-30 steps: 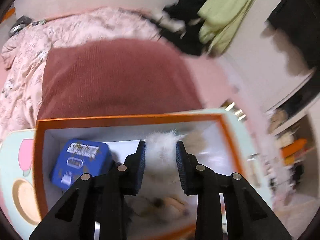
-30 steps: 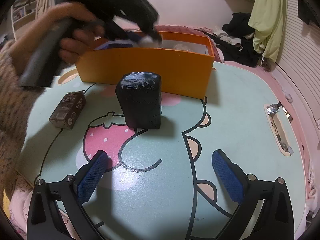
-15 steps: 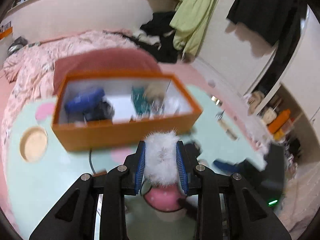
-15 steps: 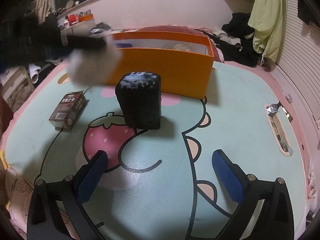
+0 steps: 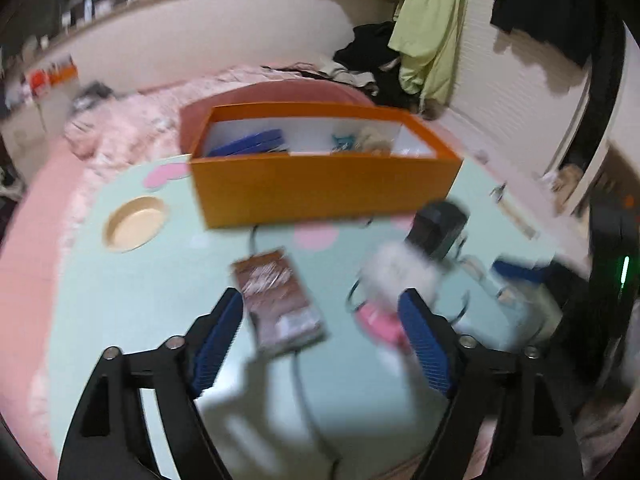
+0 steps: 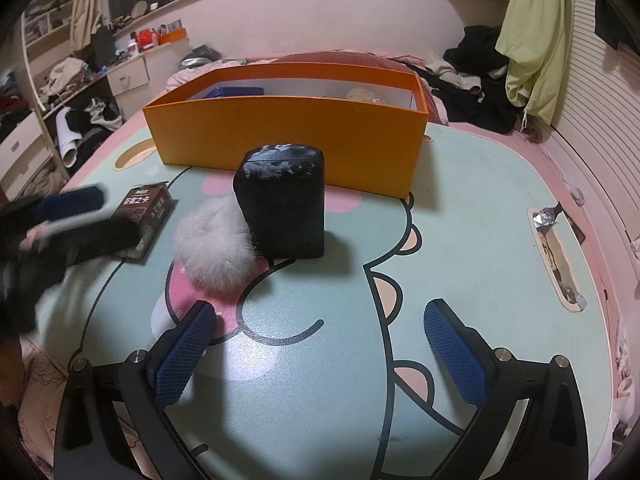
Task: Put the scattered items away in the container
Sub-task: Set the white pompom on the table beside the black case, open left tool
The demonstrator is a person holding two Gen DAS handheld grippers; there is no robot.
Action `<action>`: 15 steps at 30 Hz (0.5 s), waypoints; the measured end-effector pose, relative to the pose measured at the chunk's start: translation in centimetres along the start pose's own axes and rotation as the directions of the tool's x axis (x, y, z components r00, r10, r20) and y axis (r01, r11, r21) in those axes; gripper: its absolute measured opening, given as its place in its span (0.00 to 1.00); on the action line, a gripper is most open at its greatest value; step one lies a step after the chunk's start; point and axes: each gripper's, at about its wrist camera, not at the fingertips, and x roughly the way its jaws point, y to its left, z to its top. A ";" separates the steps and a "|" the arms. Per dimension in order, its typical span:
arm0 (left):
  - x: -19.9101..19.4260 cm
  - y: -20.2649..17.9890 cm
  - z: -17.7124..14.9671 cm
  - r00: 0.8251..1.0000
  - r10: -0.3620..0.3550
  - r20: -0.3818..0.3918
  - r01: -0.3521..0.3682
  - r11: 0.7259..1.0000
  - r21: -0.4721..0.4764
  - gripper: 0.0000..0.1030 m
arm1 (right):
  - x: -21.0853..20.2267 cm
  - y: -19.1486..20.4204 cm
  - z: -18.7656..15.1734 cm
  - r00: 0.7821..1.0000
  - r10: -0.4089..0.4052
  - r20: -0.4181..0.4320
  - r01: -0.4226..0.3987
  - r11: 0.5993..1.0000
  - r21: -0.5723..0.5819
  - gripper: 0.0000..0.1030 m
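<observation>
An orange container [image 6: 280, 136] stands at the back of the cartoon mat [image 6: 460, 240], holding a blue tin [image 6: 236, 92] and other bits. In front of it stands a black box [image 6: 282, 204], and a white fluffy ball [image 6: 214, 246] lies loose against its left side. A brown carton [image 6: 146, 208] lies further left. My left gripper [image 5: 320, 304] hovers over the brown carton [image 5: 280, 300], its jaws opening and gripping nothing. The fluffy ball [image 5: 396, 276] sits blurred by the tip of its right finger. My right gripper [image 6: 316, 332] stands open near the front of the mat, nothing in it.
A tan round patch [image 5: 134, 224] marks the mat left of the container. A foil wrapper [image 6: 546, 216] lies by a slot at the mat's right edge. Behind are a pink bed [image 5: 132, 120], piled clothes [image 6: 480, 92] and drawers [image 6: 128, 76] at the left.
My left gripper drew back from the container with the fluffy ball clamped in it, then opened. The ball now lies on the mat beside the black box. The right gripper has not moved.
</observation>
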 end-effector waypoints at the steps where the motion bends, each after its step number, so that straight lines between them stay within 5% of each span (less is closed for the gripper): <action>1: 0.2 -0.2 -0.7 1.000 0.029 -0.009 -0.029 0.999 0.015 0.81 | 0.0 0.0 0.0 1.000 0.000 0.000 0.000 1.000 0.000 1.00; 4: 1.7 -0.3 -2.2 0.995 0.061 -0.077 -0.058 0.998 0.036 0.85 | 0.0 0.0 0.0 1.000 -0.001 -0.001 0.001 1.000 0.000 1.00; 10: 2.0 0.1 -2.5 0.997 0.057 -0.057 -0.056 0.998 0.018 0.93 | -0.3 -0.6 -0.2 1.000 -0.023 -0.001 0.023 0.999 0.033 1.00; 15: 2.6 -0.3 -2.0 0.996 0.052 -0.067 -0.051 0.999 0.019 1.00 | -1.8 -1.2 0.3 0.997 0.068 0.021 -0.069 0.995 0.068 0.87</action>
